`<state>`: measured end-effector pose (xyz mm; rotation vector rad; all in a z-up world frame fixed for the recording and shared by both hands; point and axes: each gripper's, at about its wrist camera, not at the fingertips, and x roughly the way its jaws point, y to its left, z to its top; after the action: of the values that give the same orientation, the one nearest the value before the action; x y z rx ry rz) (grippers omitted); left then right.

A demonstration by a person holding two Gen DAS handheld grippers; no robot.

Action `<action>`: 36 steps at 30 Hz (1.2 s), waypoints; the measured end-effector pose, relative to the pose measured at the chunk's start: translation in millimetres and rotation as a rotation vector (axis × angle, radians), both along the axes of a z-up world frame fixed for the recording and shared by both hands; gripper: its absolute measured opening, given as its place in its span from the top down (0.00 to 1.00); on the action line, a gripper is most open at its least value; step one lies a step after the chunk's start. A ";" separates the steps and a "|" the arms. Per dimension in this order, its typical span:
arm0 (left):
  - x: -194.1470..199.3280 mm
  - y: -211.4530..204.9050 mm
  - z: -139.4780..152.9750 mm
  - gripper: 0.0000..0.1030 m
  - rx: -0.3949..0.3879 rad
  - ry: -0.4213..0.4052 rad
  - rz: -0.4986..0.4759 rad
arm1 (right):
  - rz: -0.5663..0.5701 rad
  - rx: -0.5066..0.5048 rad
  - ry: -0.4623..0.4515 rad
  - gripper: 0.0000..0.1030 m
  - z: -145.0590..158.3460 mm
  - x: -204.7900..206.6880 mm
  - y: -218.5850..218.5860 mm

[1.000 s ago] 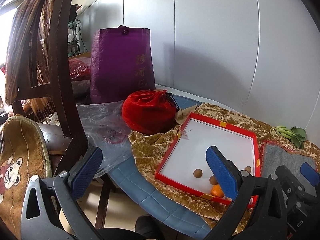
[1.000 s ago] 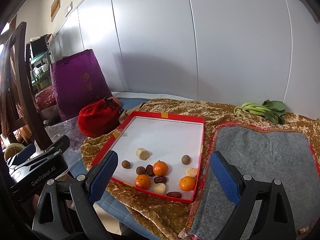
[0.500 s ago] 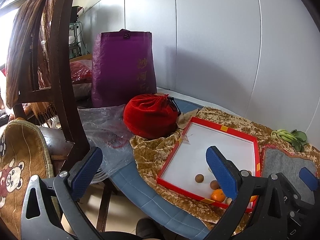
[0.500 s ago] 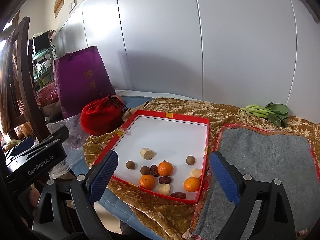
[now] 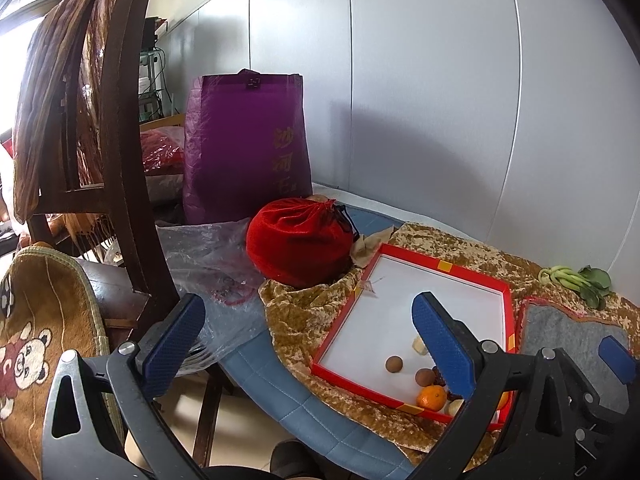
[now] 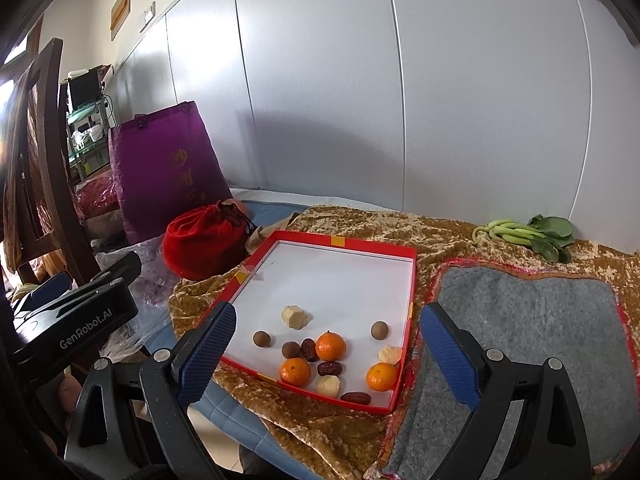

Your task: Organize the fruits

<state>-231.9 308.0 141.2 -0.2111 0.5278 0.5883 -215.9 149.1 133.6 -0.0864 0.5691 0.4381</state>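
Observation:
A red-rimmed white tray (image 6: 384, 250) lies on a gold cloth and holds mixed fruit near its front edge: three tangerines (image 6: 330, 346), brown longans (image 6: 261, 338), dark red dates (image 6: 329, 368) and pale chunks (image 6: 295, 317). In the left wrist view the same tray (image 5: 508, 300) sits at lower right, with a tangerine (image 5: 431, 396) and longans (image 5: 394, 363) showing. My right gripper (image 6: 328, 340) hangs open in front of the tray, holding nothing. My left gripper (image 5: 308, 332) is open and empty too, off the tray's left side.
A grey felt mat (image 6: 532, 320) lies right of the tray, with green bok choy (image 6: 528, 234) behind it. A red drawstring pouch (image 6: 204, 242), a purple bag (image 6: 168, 176) and clear plastic (image 5: 208, 260) stand left. A dark wooden chair (image 5: 120, 152) rises at far left.
Both views have shifted slightly, with the tray and fruit sliding a little in the frames. Both grippers stay open and empty.

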 end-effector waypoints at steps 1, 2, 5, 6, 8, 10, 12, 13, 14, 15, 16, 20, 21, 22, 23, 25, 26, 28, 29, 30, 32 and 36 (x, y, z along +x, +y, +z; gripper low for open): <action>0.2 -0.4 -0.7 0.00 0.002 0.002 -0.001 | -0.002 0.000 0.001 0.09 -0.4 -0.3 -0.9; 0.5 -0.8 -1.2 0.00 0.002 0.003 -0.001 | -0.005 0.001 0.002 0.08 -0.6 -0.6 -1.8; 1.3 -2.7 -2.4 0.00 0.002 0.008 -0.006 | -0.009 -0.002 0.005 0.08 -1.8 -0.8 -3.7; 1.3 -3.4 -2.3 0.00 0.004 0.008 -0.007 | -0.012 -0.001 0.005 0.08 -2.0 -0.7 -4.6; 1.2 -4.0 -1.7 0.00 0.004 0.006 -0.009 | -0.015 0.004 0.010 0.08 -1.7 0.0 -6.1; 0.7 -4.5 -1.2 0.00 0.003 0.004 -0.009 | -0.017 0.008 0.007 0.08 -0.8 -0.1 -7.3; 0.5 -5.2 -1.0 0.00 0.005 0.004 -0.010 | -0.018 0.008 0.002 0.09 0.6 -1.1 -7.9; 0.4 -5.3 -1.0 0.00 0.005 0.003 -0.010 | -0.017 0.008 0.001 0.08 1.2 -1.8 -8.1; 0.7 -5.9 -0.9 0.00 0.007 0.003 -0.012 | -0.017 0.008 -0.002 0.08 1.7 -2.8 -8.1; 0.7 -6.5 -1.0 0.00 0.009 0.004 -0.013 | -0.016 0.007 -0.007 0.08 2.2 -3.8 -7.9; 0.8 -7.1 -1.0 0.00 0.010 0.005 -0.015 | -0.015 0.006 -0.011 0.08 2.2 -4.5 -7.6; 1.0 -8.1 -0.3 0.00 0.010 0.003 -0.017 | -0.013 0.004 -0.014 0.08 2.0 -5.4 -7.8; 1.2 -8.3 0.0 0.00 0.009 0.001 -0.018 | -0.014 0.004 -0.015 0.08 2.0 -5.4 -7.9; 1.5 -8.8 0.3 0.00 0.010 0.001 -0.018 | -0.014 0.004 -0.015 0.08 1.9 -5.4 -7.9; 1.6 -9.0 0.5 0.00 0.011 0.001 -0.017 | -0.016 0.004 -0.016 0.08 2.1 -5.3 -8.3; 1.5 -8.7 0.5 0.00 0.011 0.000 -0.018 | -0.019 0.008 -0.015 0.09 2.4 -4.4 -9.7; 1.7 -9.0 0.4 0.00 0.012 0.002 -0.019 | -0.021 0.010 -0.015 0.08 2.4 -4.0 -10.5; 2.1 -9.7 0.3 0.00 0.013 0.003 -0.022 | -0.023 0.009 -0.017 0.08 2.3 -4.0 -10.6; 2.2 -9.9 0.2 0.00 0.013 0.004 -0.025 | -0.023 0.008 -0.019 0.08 2.2 -4.3 -10.5; 2.3 -10.1 0.2 0.00 0.014 0.004 -0.025 | -0.023 0.006 -0.020 0.08 2.0 -4.4 -10.3; 2.7 -10.4 0.0 0.00 0.014 0.004 -0.026 | -0.022 0.003 -0.020 0.09 2.2 -4.7 -10.0; 5.2 -12.6 -0.7 0.00 0.016 0.007 -0.034 | -0.026 0.001 -0.021 0.08 2.0 -4.0 -11.1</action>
<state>-226.8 295.4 140.5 -0.1842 0.5327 0.5601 -220.0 138.0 135.5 -0.0819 0.5491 0.4116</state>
